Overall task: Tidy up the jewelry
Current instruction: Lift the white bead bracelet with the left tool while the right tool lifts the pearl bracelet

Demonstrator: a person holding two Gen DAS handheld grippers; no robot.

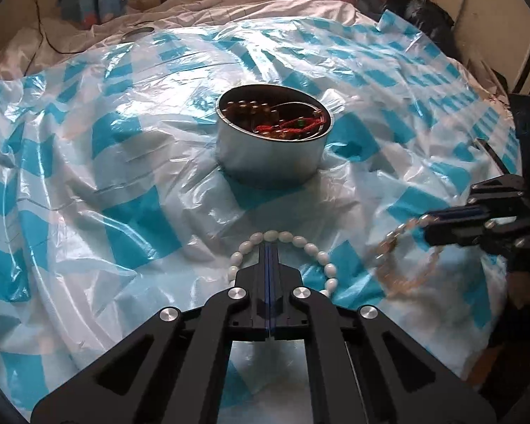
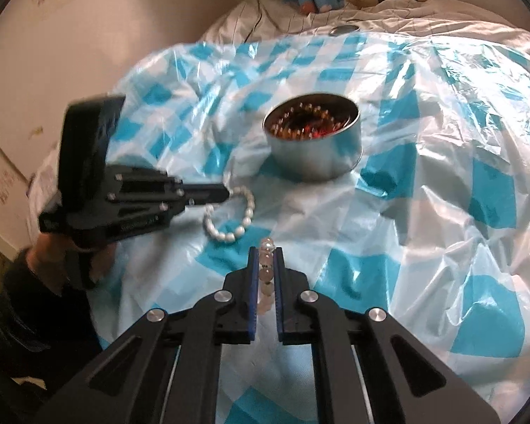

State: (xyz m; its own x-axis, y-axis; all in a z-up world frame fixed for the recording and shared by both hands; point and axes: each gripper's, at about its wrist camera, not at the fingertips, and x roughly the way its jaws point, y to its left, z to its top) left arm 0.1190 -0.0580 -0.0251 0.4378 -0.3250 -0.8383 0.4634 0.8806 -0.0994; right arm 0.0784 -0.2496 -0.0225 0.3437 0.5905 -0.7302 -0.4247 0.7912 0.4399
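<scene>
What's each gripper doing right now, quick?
Left gripper: shut on the white oval-bead bracelet.
Right gripper: shut on the pale pink translucent bead bracelet.

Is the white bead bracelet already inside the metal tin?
No, the white bead bracelet lies outside the metal tin, pinched by the left gripper.

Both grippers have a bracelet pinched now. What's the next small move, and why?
Probably lift the left gripper with its white bead bracelet and carry it over the open metal tin. The tin already holds other beads, and both bracelets hang low over the checked plastic sheet. The right gripper, holding the clear bead bracelet, can follow.
</scene>
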